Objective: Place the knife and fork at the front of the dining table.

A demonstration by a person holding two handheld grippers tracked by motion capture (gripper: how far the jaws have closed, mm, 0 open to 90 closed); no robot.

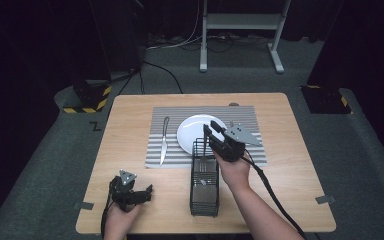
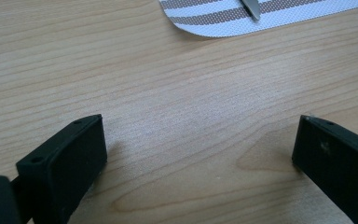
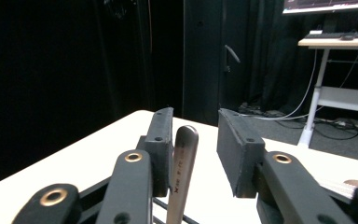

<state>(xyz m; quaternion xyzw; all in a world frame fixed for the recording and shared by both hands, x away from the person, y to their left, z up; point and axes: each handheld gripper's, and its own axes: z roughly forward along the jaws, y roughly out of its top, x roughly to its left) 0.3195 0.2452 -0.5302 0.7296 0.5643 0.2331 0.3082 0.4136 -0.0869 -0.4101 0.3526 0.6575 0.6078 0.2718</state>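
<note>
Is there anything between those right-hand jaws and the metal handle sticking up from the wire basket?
Nothing visible. The metal handle already stands between the right gripper pads, close beside one pad with a gap to the other, so the jaws are not clamped on it. Below it, the wire basket rim sits clear.

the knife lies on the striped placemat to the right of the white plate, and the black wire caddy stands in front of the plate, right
Not quite. The knife lies on the striped placemat to the left of the white plate, not the right; the high view shows it. The rest holds: the black wire caddy stands in front of the plate, on the person's side.
</note>
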